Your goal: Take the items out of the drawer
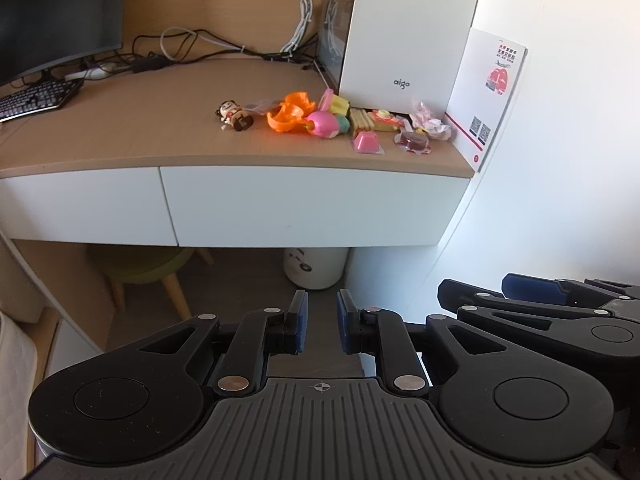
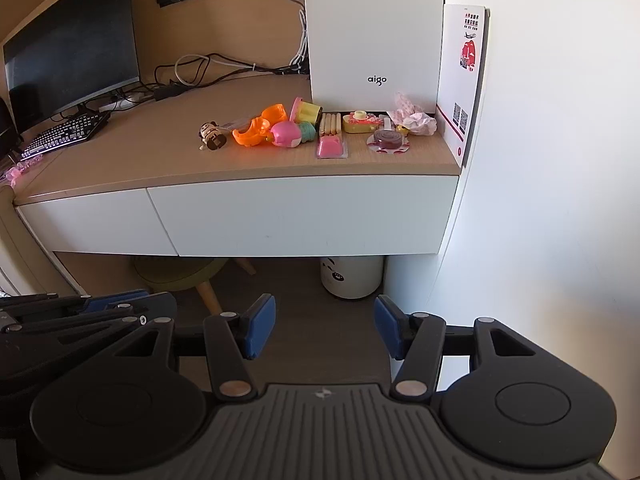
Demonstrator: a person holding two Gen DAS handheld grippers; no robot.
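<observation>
Both drawers are shut: the right drawer [image 2: 304,220] and the narrower left drawer [image 2: 96,224] sit flush under the desk [image 2: 132,164], so whatever is still inside cannot be seen. A cluster of small toys [image 2: 304,130] lies on the desk directly above the right drawer, tight against the white computer case [image 2: 372,32]; judging by the task, these are probably items lifted out and parked where they are close to hand yet clear of the desk's front edge. Keyboard [image 2: 64,136] and monitor [image 2: 76,48] sit well apart to the left. Both tools hang back from the desk, tilted down over the floor near a white bin [image 2: 352,276]. The left tongs [image 1: 322,326] stand only narrowly parted, with nothing between the pads. The right tongs [image 2: 324,328] are spread clearly wider, also empty and touching nothing, seemingly paused between reaches.
</observation>
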